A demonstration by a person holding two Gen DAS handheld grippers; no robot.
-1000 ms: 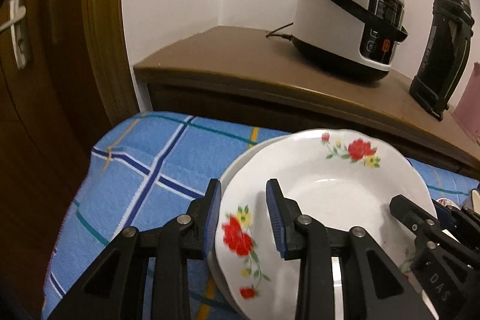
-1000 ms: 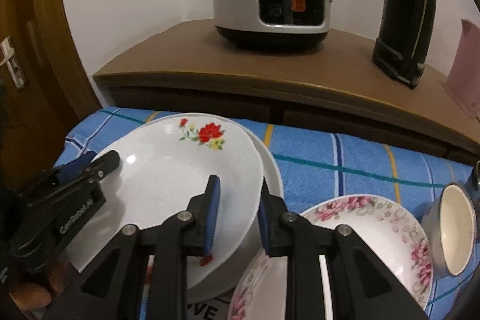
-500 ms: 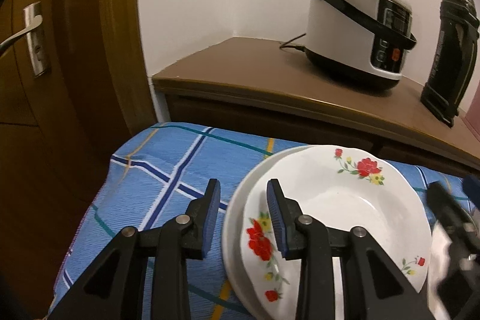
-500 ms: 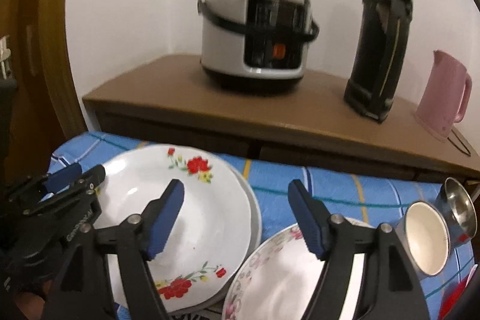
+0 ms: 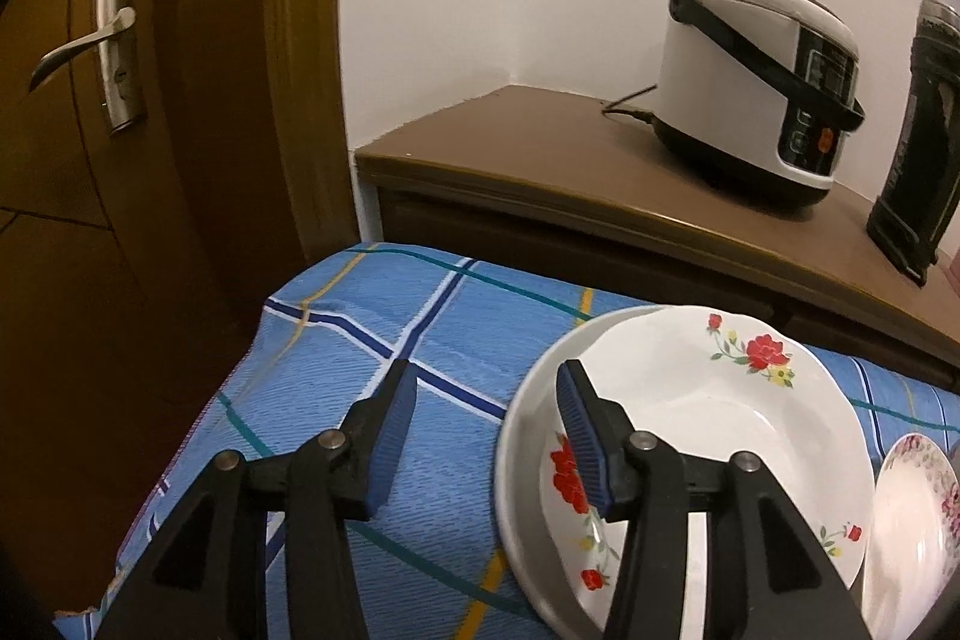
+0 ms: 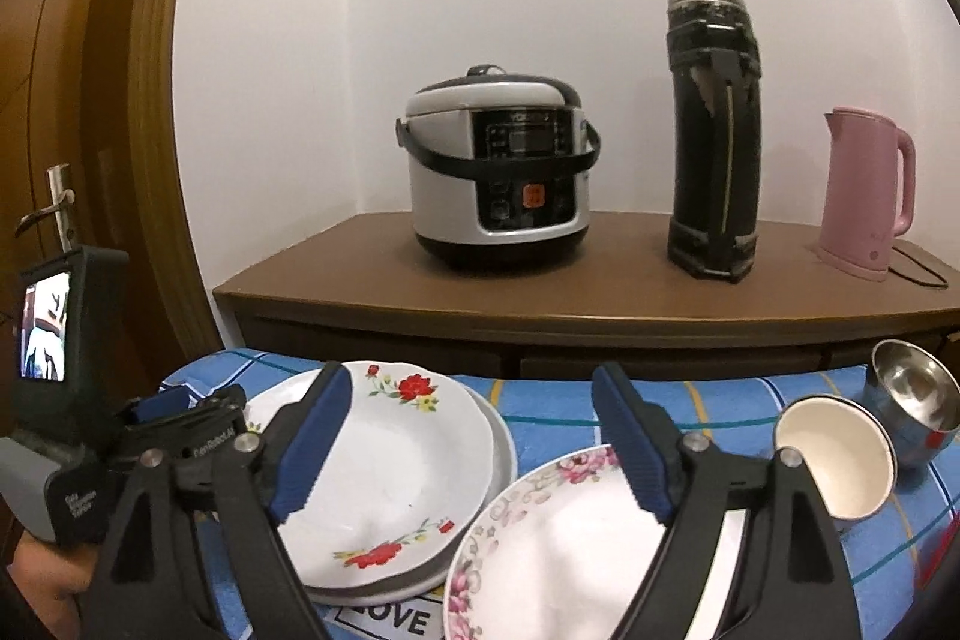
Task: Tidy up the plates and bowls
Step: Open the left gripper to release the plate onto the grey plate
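item: tabletop under blue checked cloth (image 5: 372,400), crockery partly sorted. red-flowered plate (image 6: 384,466) sits nested on a plain white plate (image 6: 503,451) whose rim alone shows beneath it; this pair reads as a stack already made. pink-flowered plate (image 6: 540,550) lies just beside the stack on its right, apart from it and not stacked. white bowl (image 6: 834,460) and steel bowl (image 6: 912,400) stand side by side at the far right, tilted, apparently touching, not nested. judged: one stack done, the pink-flowered plate and both bowls left to place. left gripper (image 5: 483,430): jaws spread, empty, one finger over the cloth, the other over the stack's left rim. right gripper (image 6: 468,436): jaws wide apart, empty, above the gap between the two plate groups. hidden or unclear: lower edge of the pink-flowered plate cut off by the frame; printed matter under the plates reads only "love"; contact between left finger and plate cannot be told; whether more plates lie under the stack cannot be told.
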